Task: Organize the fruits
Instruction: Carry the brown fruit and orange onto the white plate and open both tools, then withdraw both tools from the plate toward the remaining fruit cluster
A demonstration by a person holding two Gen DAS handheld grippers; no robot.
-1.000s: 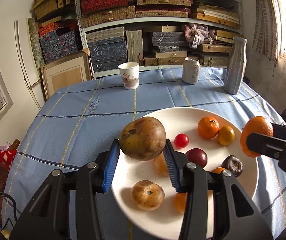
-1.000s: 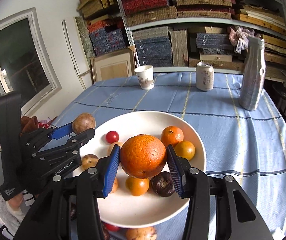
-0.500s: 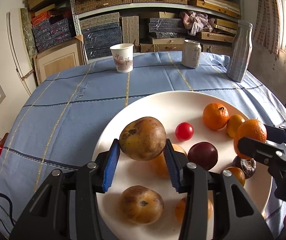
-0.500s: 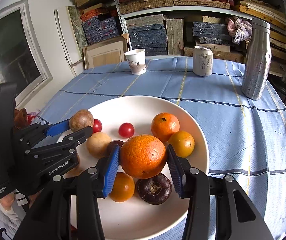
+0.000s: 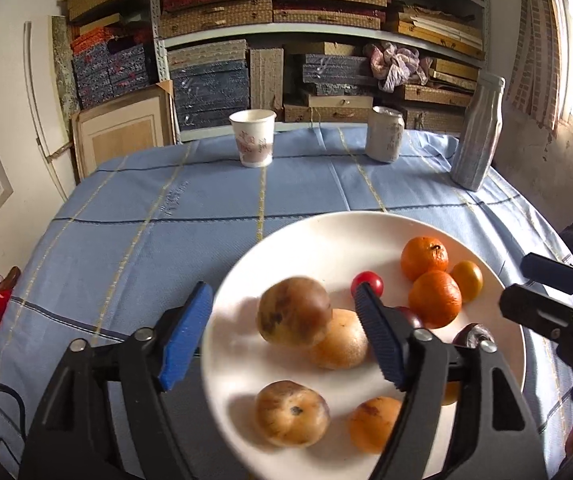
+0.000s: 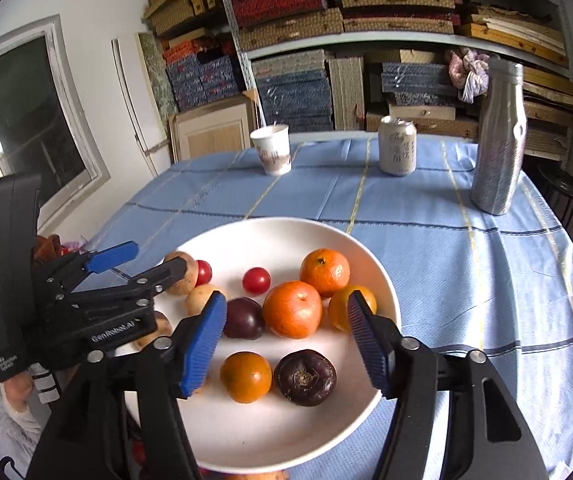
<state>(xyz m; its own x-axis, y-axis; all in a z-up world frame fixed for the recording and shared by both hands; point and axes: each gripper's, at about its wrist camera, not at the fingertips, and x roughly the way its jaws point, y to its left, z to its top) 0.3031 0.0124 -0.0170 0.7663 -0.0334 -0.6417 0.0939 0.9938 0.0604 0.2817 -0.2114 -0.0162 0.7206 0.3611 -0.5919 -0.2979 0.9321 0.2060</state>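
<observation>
Both grippers' jaws have just been opening: left gripper [image 5: 282,334] frees the brown fruit [image 5: 293,312], right gripper [image 6: 284,340] spread around the orange [image 6: 292,309], both on the plate [image 6: 270,236].

Both wrist views look steeply down, close, sharing the plate [image 5: 306,240] (left and right sides).

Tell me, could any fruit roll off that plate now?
Maybe. Both grippers have just been opening, and nothing is pinched anymore.

1. The brown fruit, freed by the left gripper, looks perched against a paler one and blurred; it may roll toward the plate edge.

2. The orange, freed by the right gripper, sits tight among other fruit; lifting away carelessly could knock the plum.
</observation>
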